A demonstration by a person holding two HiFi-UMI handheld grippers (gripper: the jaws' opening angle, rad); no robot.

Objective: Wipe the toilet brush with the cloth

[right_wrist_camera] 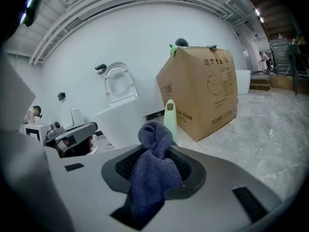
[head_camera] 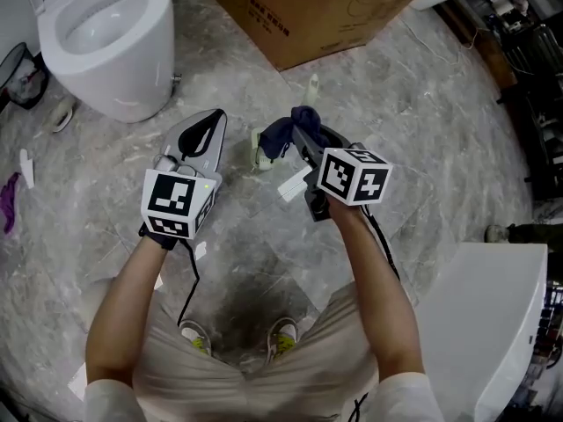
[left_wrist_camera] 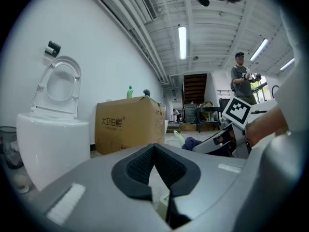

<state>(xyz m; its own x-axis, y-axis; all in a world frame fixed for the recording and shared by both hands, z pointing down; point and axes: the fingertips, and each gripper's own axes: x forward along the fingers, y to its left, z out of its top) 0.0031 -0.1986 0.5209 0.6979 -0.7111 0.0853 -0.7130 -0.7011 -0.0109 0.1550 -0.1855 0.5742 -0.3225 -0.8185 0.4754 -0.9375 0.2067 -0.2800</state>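
Right gripper [right_wrist_camera: 155, 151] clamped on cloth [right_wrist_camera: 152, 178]; left gripper [left_wrist_camera: 154, 148] jaws together, empty. Risk: unheld toilet brush [right_wrist_camera: 169, 114], frame centre, topples under wipe.

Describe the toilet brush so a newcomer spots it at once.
In front of the white toilet and the cardboard box, the right gripper pinches a dark blue cloth. The toilet brush stands on the floor just beyond that cloth: the only pale green upright handle, with a hole near its rounded top.
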